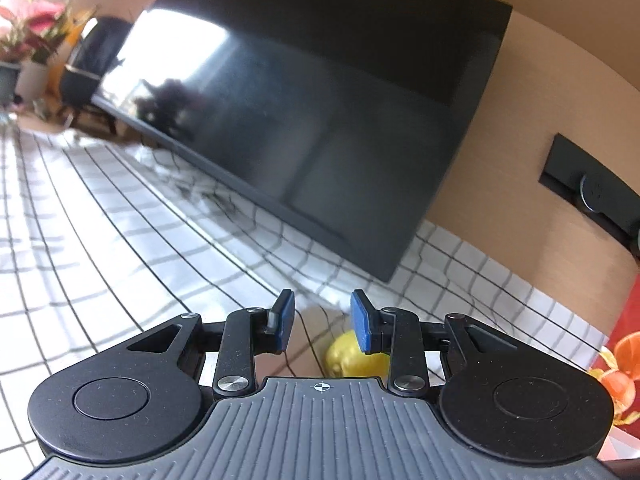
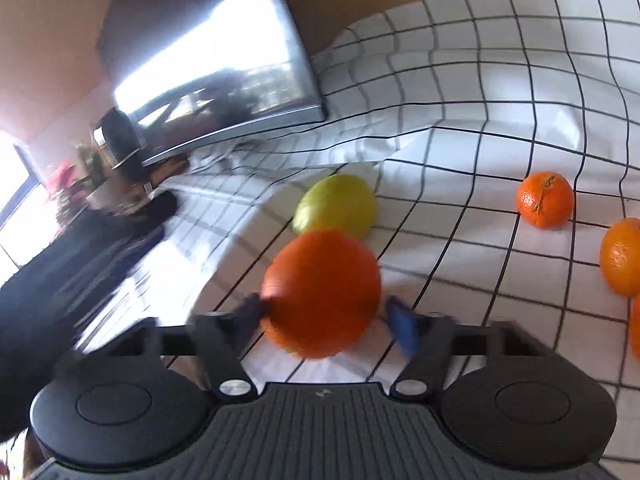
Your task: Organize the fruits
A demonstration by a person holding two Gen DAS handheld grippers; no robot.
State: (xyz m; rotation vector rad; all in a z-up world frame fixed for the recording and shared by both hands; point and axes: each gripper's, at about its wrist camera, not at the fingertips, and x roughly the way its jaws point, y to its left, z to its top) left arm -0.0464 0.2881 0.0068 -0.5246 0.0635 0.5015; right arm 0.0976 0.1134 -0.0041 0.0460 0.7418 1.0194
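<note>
My right gripper [image 2: 324, 314] is shut on a large orange [image 2: 322, 292] and holds it above the checked tablecloth [image 2: 460, 152]. A yellow-green lemon [image 2: 336, 206] lies on the cloth just beyond it. Two more oranges [image 2: 546, 199] [image 2: 622, 256] lie at the right. My left gripper [image 1: 322, 318] is open and empty, held above the cloth, with the lemon [image 1: 352, 356] below and just behind its blue right pad [image 1: 362, 322].
A large black TV screen [image 1: 320, 112] stands on the table near the wall, also in the right wrist view [image 2: 208, 48]. A potted plant [image 1: 36, 36] is at the far left. A red box with an orange print [image 1: 624, 352] is at the right edge.
</note>
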